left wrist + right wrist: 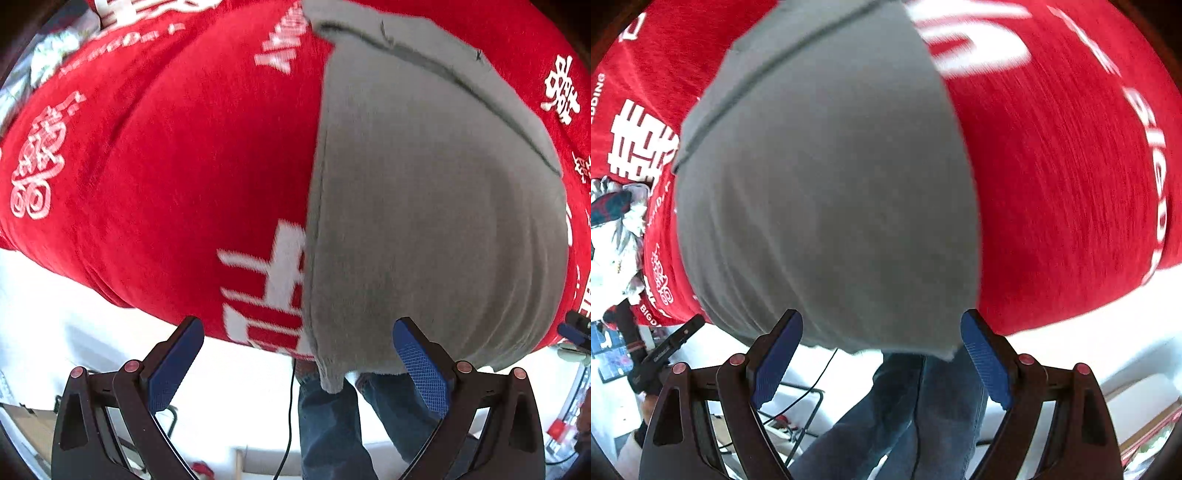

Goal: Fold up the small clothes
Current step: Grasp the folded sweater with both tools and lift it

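Note:
A grey garment point(424, 206) lies flat on a red cloth with white print point(166, 166), its near edge hanging a little over the table's front edge. My left gripper point(299, 365) is open and empty, its blue pads point(173, 365) apart just below the garment's near left corner. In the right wrist view the same grey garment point(831, 192) lies on the red cloth point(1052, 184). My right gripper point(882, 354) is open and empty, its blue pads point(986, 365) straddling the garment's near edge without touching it.
The person's legs in blue jeans point(332, 424) stand under the table edge, also in the right wrist view point(923, 413). A pile of other clothes point(617, 229) lies at the far left of the cloth. The left gripper's body point(661, 358) shows at the left.

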The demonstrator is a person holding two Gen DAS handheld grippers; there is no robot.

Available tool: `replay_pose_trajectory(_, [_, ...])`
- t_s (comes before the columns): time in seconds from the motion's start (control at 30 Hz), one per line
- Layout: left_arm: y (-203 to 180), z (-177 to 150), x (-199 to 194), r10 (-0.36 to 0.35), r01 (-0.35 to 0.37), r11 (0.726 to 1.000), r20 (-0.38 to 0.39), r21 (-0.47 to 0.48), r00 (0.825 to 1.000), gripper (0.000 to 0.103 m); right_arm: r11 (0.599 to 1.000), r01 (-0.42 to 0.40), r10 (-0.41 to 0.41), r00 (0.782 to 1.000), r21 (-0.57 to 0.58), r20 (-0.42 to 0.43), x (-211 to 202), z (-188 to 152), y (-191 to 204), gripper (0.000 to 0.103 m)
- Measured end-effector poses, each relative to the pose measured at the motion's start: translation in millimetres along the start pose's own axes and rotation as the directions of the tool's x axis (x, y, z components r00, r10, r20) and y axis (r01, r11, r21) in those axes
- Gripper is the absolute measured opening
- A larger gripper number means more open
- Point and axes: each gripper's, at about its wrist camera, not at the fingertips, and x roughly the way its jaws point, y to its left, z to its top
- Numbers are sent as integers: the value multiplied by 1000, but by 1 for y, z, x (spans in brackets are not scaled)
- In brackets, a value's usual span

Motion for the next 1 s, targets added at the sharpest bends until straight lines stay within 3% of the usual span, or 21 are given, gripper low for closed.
replay_pose_trajectory(0.2, [-17, -22, 43, -37, 40, 998, -93, 41, 995, 103, 1000, -14, 15, 997, 20, -80, 43, -22, -26, 90])
replay_pose_trajectory(0.4, [-29, -25, 66, -53, 62, 996, -117, 70, 992, 101, 1000, -19, 19, 997, -2, -81, 72, -23, -26, 88])
replay_pose_trajectory(0.43, [-33, -25, 66, -67, 76, 995, -117, 70, 991, 92, 1000, -25, 25, 996, 7, -83, 73, -24, -27, 78])
replay_pose_trajectory(0.47, [-34, -25, 66, -102, 112, 991, -127, 73, 987, 86, 999, -44, 45, 995, 24, -89, 73, -25, -29, 57])
replay_pose_trajectory(0.5, [-34, -25, 64, -120, 131, 989, -135, 75, 984, 75, 996, -78, 81, 992, 38, -95, 71, -27, -31, 42])
replay_pose_trajectory(0.53, [-36, -25, 62, -140, 152, 985, -141, 84, 980, 54, 996, -85, 88, 991, 41, -97, 70, -29, -31, 15])
replay_pose_trajectory(0.57, [-38, -26, 60, -154, 169, 981, -150, 95, 977, 40, 996, -84, 87, 991, 41, -98, 67, -32, -30, 10])
replay_pose_trajectory(0.6, [-40, -28, 58, -167, 186, 976, -160, 110, 973, 10, 993, -106, 110, 990, 49, -92, 62, -35, -29, 9])
replay_pose_trajectory(0.8, [-36, -20, 14, -304, 321, 940, -137, 120, 943, 10, 954, -292, 294, 955, 65, -34, 16, -38, -12, 7])
replay_pose_trajectory(1.0, [-36, 26, -59, -415, 410, 897, -5, 168, 910, 10, 879, -476, 470, 872, 16, 132, -53, 9, 13, 6])
